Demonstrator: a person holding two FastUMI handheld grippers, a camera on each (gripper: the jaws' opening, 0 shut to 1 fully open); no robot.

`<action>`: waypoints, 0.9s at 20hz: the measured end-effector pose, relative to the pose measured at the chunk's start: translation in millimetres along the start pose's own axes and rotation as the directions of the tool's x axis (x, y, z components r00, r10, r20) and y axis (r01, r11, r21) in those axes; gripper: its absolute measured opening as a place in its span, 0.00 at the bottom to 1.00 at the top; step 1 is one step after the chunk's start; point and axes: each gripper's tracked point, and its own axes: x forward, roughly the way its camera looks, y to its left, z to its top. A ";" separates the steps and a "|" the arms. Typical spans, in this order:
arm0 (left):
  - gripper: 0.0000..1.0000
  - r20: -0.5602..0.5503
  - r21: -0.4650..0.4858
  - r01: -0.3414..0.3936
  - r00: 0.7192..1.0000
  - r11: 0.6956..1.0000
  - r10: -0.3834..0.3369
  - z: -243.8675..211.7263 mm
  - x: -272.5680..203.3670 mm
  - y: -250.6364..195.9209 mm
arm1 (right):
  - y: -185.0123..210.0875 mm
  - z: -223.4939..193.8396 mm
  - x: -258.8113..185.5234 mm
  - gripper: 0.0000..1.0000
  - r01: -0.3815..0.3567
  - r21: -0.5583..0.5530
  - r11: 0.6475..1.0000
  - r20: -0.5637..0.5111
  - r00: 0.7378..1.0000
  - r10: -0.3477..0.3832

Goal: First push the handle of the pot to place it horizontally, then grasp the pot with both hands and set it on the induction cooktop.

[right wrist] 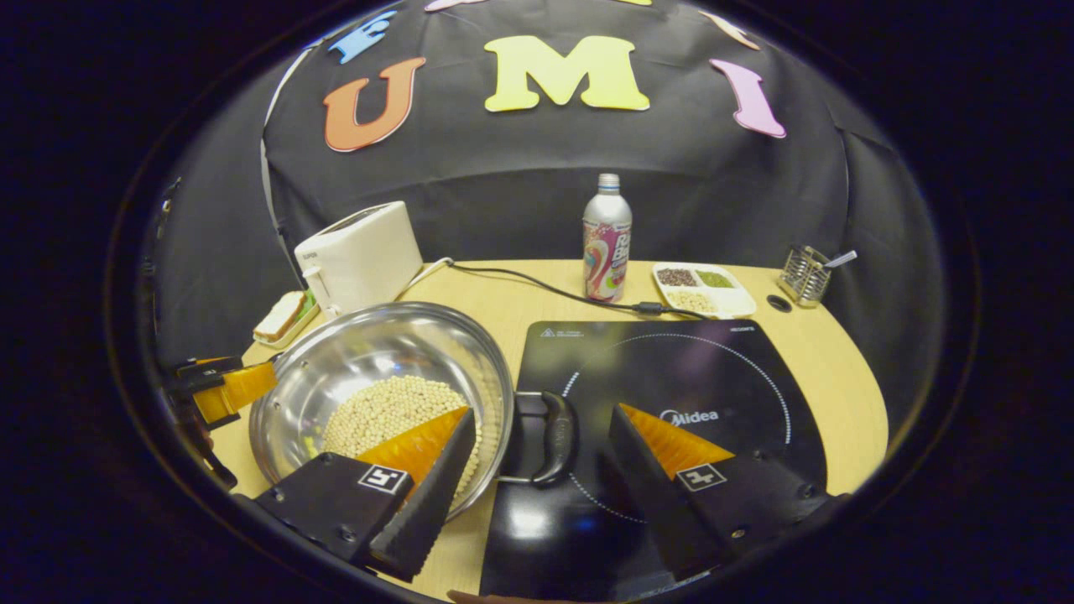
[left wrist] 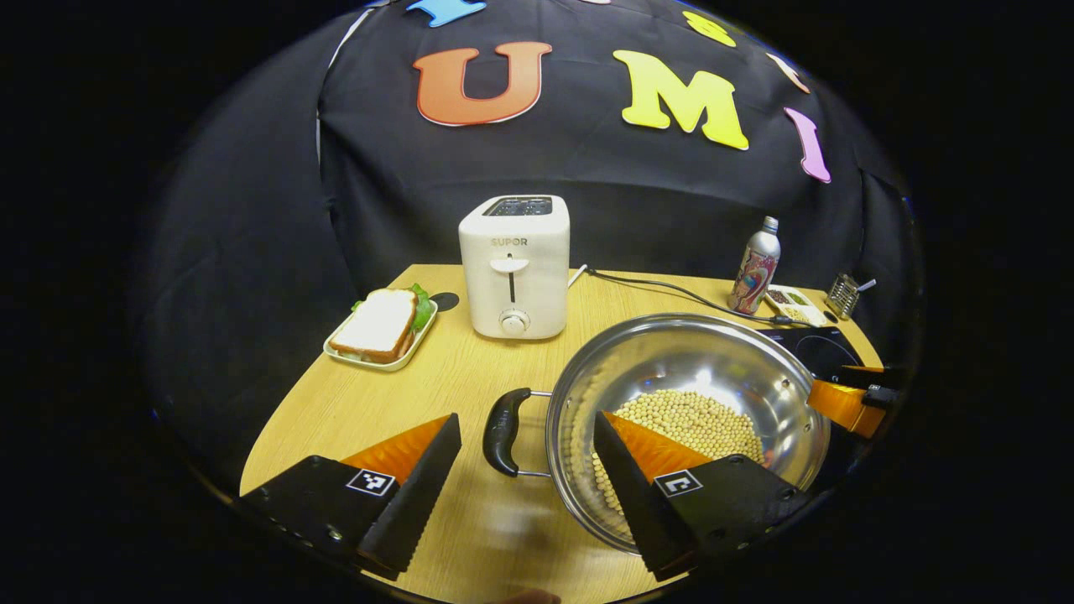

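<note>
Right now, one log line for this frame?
stage: pre-grasp | left gripper: open, straddling pot handle | right gripper: open, straddling other handle | cooktop: bare

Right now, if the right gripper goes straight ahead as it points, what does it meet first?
Most likely the pot's right handle, which sits between the open jaws of the right gripper, over the cooktop. Depth is hard to judge.

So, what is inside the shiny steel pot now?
The shiny steel pot holds a heap of pale round beans. The left gripper has one finger in front, covering part of the beans.
</note>
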 end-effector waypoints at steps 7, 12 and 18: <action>0.83 -0.056 -0.013 0.003 0.998 1.000 -0.004 -16.0 22.3 1.4 | -2.3 -8.4 13.6 0.73 0.050 -0.010 0.999 -0.029 0.998 -0.050; 0.68 -0.060 0.011 0.000 0.998 1.000 0.001 -22.4 27.2 2.3 | -1.7 -11.2 15.1 0.70 0.074 -0.059 0.996 -0.001 0.997 -0.074; 0.63 -0.065 0.007 0.009 0.998 1.000 -0.008 -20.5 28.2 0.8 | -1.8 -11.2 16.3 0.69 0.068 -0.077 0.995 0.001 0.998 -0.068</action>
